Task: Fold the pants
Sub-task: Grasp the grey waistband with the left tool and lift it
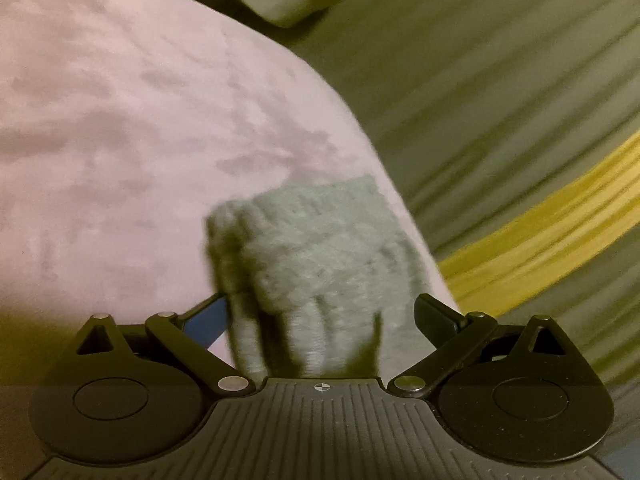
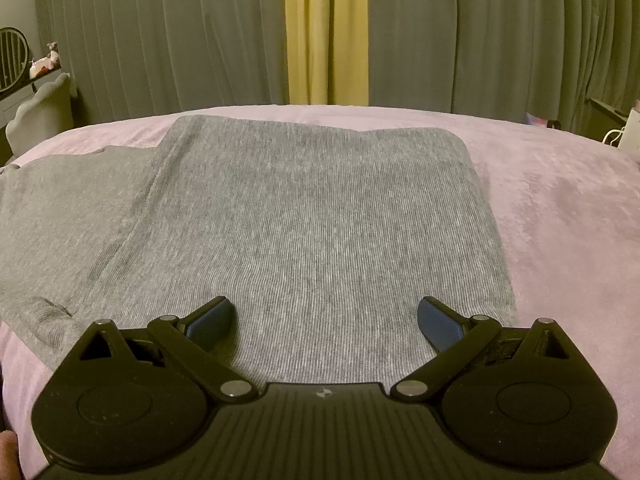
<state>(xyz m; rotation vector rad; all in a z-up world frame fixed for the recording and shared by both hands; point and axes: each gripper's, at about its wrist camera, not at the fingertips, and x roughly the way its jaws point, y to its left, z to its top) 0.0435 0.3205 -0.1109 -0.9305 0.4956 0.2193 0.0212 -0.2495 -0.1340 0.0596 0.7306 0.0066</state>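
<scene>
1. Nearest to me in left wrist view: left gripper [image 1: 320, 312], jaws wide apart, a bunched grey piece of the pants [image 1: 316, 264] sits between them; I cannot tell if it is pinched, frame is blurred.
2. Right gripper [image 2: 326, 316] is spread wide, holds nothing, hovers just over the pants [image 2: 304, 216].
3. Pants lie flat and partly folded on pink bedspread [image 2: 560, 200].
4. Bkgd: grey curtain [image 2: 160, 40] w/ yellow strip [image 2: 326, 32].
5. No readable writing or brand I can see.

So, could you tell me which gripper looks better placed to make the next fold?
Probably the left gripper: its open fingers already straddle a bunched end of the pants. The right gripper hovers open over flat cloth, with no edge between its fingers.
</scene>
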